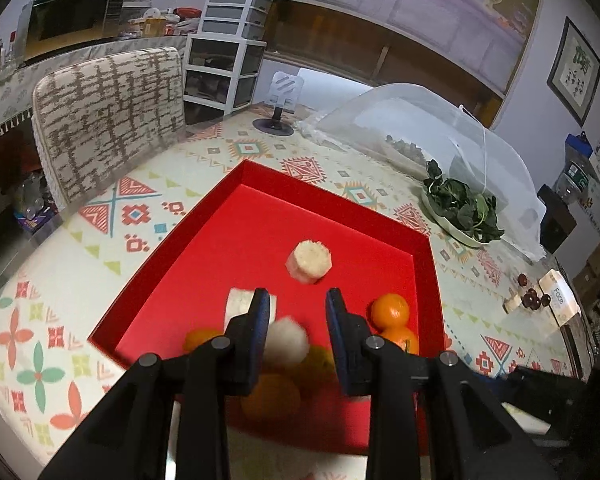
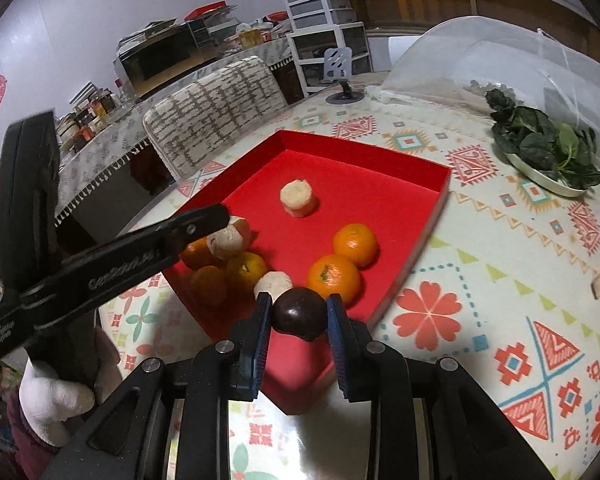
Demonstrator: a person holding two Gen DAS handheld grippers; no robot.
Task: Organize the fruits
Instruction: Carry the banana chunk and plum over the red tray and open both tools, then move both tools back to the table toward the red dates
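While the left gripper (image 1: 298,304) hangs over the near-left corner of the red tray (image 2: 440,200), its jaws stand apart with nothing clamped. A pale puff (image 1: 286,342) shows blurred between them in the left wrist view; whether it touches a pad I cannot tell. From the right wrist view that gripper's tip sits just above the cluster at the tray's left edge: three oranges (image 2: 246,270) and two pale pieces (image 2: 224,242) packed touching one another. Judgement: like fruit is being grouped here, hence the crowding.

Further right, a pale piece (image 2: 297,197) lies alone mid-tray, well apart from the rest (probably not yet sorted). Two more oranges (image 2: 355,243) sit touching near the tray's right wall.

The right gripper (image 2: 299,314) is closed on a dark round fruit (image 2: 299,315), pinched at its widest point, held over the tray's near edge. Judgement: it is meant for the tray. More dark fruits (image 1: 532,298) remain on the counter (image 2: 480,280) right of the tray. A dish of greens (image 2: 548,152) stands far right, not part of the job.
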